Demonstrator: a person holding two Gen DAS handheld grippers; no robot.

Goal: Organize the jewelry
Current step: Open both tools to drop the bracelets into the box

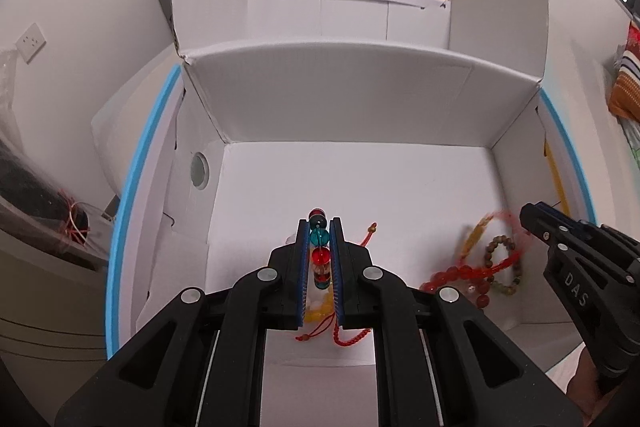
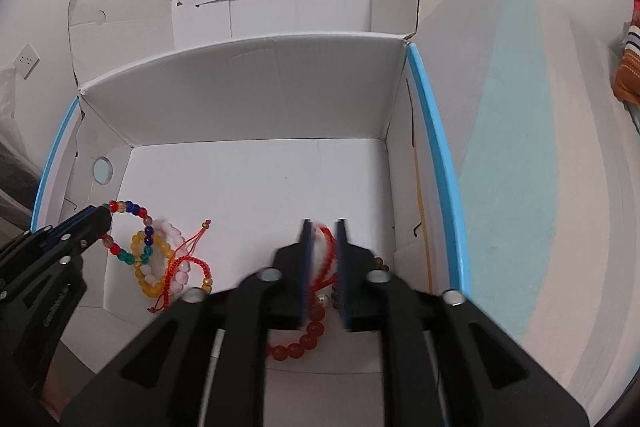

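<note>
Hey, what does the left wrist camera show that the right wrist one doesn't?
Only the left wrist view shows the brown bead bracelet whole, by the right gripper.
Only the right wrist view shows the pink bead bracelet and yellow bead bracelet.
Both show the white box, and the left gripper shut on the multicolored bead bracelet.
</note>
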